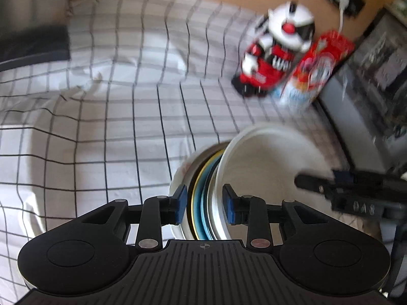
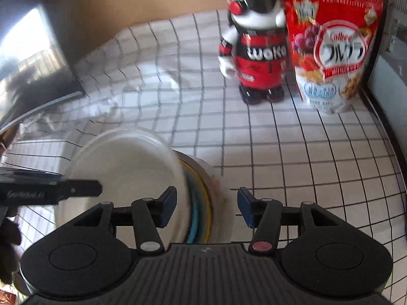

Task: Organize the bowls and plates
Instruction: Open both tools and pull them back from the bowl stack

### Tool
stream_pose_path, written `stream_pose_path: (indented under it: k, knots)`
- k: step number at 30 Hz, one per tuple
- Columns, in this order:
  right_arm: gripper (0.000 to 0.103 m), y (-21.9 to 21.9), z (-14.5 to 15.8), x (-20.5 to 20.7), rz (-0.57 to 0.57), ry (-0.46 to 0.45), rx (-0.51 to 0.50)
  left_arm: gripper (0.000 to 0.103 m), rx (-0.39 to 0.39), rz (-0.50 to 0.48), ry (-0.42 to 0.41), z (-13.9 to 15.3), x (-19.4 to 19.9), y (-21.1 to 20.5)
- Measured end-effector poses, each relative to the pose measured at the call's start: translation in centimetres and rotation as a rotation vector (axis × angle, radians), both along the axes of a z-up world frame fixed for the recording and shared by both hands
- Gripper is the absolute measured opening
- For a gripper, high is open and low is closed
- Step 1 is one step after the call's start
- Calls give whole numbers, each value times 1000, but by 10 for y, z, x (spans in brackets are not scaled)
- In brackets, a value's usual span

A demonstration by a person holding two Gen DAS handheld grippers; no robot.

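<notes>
The stack of plates and bowls [image 1: 203,198] stands on edge, tilted up off the checked tablecloth [image 1: 101,127], with both grippers reaching around its rims from opposite sides. In the left wrist view the left gripper [image 1: 204,204] straddles several rims at once, the blue pad [image 1: 181,204] of one finger against the outer white dish and the other inside the big white bowl [image 1: 267,162]; the jaws stand part-way apart, and blur hides whether the pads press. In the right wrist view the right gripper [image 2: 207,207] spans the same stack [image 2: 198,203], with yellow and blue rims between its pads, which seem to stand a little off the rims, so its grip cannot be told either. The white bowl [image 2: 132,167] faces left there, and the other gripper's black finger crosses in front of it. Farther back on the cloth stand a red, black and white toy figure [image 2: 257,50] and, just beside it, a red cereal bag [image 2: 333,50]. A dark screen [image 2: 33,76] lies far left.
</notes>
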State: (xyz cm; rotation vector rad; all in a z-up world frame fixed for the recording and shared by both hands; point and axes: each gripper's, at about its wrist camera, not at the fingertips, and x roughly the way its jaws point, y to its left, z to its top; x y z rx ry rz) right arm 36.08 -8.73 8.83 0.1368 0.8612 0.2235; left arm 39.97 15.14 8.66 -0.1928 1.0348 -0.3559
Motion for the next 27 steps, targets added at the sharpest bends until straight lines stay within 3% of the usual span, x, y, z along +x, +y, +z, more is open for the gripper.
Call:
stream_pose_path:
  k: [6, 12, 19, 24, 27]
  knots:
    - [55, -10, 15, -61, -8, -196, 53, 33, -94, 157, -332, 28, -78, 18]
    - [60, -24, -12, -150, -28, -288, 73, 30, -90, 284, -523, 15, -189, -5]
    - [60, -17, -72, -263, 0, -372, 9, 18, 34, 254, -538, -26, -308, -70]
    - [64, -17, -100, -324, -25, -473, -16, 18, 285, 357, -616, -53, -373, -119]
    - [64, -19, -111, -347, -37, -499, -18, 18, 279, 308, -627, -61, -392, -129]
